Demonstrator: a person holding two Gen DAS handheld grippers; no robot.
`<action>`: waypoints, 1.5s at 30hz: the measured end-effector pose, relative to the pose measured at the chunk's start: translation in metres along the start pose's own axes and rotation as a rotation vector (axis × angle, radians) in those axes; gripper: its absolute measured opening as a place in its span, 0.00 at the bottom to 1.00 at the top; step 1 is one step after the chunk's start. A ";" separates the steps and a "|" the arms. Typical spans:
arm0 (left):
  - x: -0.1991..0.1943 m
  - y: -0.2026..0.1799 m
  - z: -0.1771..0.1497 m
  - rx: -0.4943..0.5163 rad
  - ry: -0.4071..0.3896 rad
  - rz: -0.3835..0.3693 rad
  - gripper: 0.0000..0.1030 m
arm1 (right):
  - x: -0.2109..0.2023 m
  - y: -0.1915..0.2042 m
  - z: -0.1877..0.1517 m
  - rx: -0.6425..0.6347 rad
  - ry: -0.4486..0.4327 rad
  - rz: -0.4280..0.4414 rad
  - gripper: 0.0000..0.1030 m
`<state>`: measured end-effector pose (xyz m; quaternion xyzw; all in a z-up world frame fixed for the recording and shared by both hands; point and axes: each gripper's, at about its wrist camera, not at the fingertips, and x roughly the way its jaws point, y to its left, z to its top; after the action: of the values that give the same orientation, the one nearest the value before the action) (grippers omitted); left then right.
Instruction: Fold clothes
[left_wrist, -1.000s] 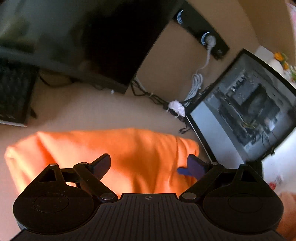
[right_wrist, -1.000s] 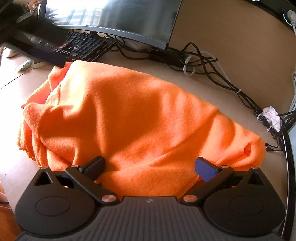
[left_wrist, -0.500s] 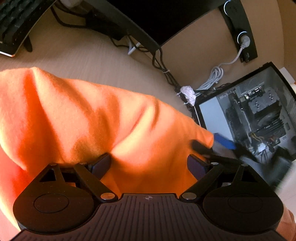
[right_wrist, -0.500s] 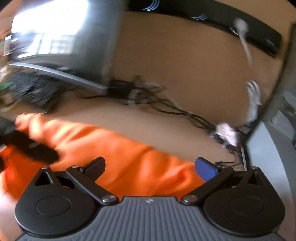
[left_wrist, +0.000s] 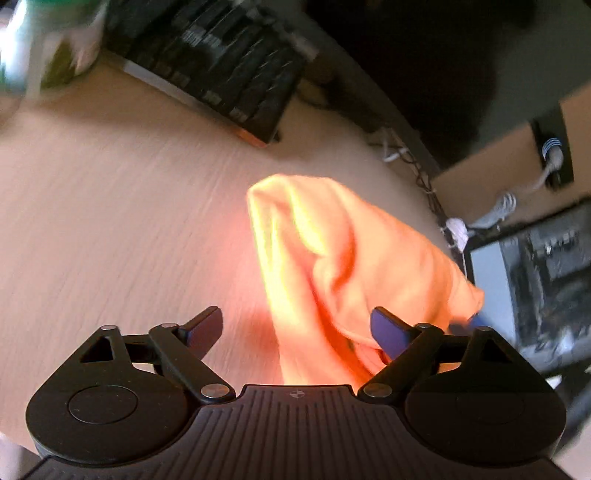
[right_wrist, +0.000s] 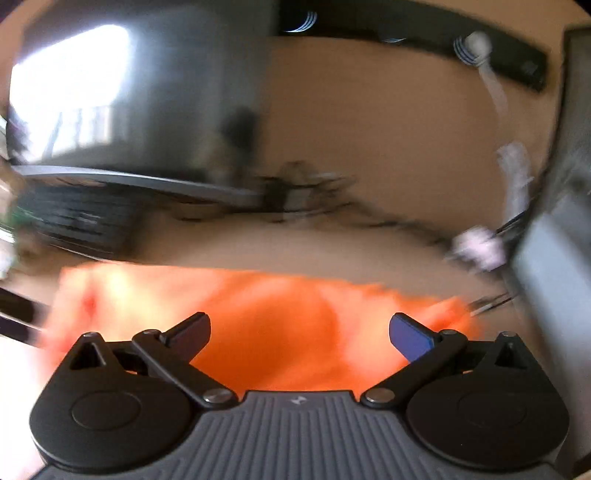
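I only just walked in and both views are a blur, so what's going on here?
A person with a gripper in each hand is folding an orange cloth on a wooden desk. The left gripper is open, its jaws just closing a little, with cloth against one finger. The right gripper hangs open over the cloth.

Right-wrist view motion-smeared throughout, orange cloth (right_wrist: 280, 325) edges and perhaps a keyboard (right_wrist: 77, 221) indistinct.

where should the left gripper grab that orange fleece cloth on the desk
Probably the near end of the orange fleece cloth, which runs under the open left gripper. The folds narrow into a ridge beside the blue finger, so come down from above, shifted toward that finger, jaws straddling the ridge.
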<state>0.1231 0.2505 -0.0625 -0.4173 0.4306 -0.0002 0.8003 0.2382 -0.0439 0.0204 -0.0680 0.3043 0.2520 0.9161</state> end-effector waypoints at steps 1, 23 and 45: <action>0.004 0.003 0.000 -0.027 0.006 -0.025 0.85 | 0.000 0.011 -0.006 0.009 0.013 0.063 1.00; 0.041 -0.067 0.010 0.237 -0.053 -0.170 0.22 | 0.017 0.049 -0.044 -0.127 0.128 0.195 0.99; 0.058 -0.033 0.015 0.090 -0.050 -0.083 0.43 | 0.065 0.048 -0.018 -0.366 0.064 0.032 0.99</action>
<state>0.1818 0.2181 -0.0762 -0.3981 0.3926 -0.0423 0.8280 0.2499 0.0197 -0.0308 -0.2366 0.2835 0.3151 0.8743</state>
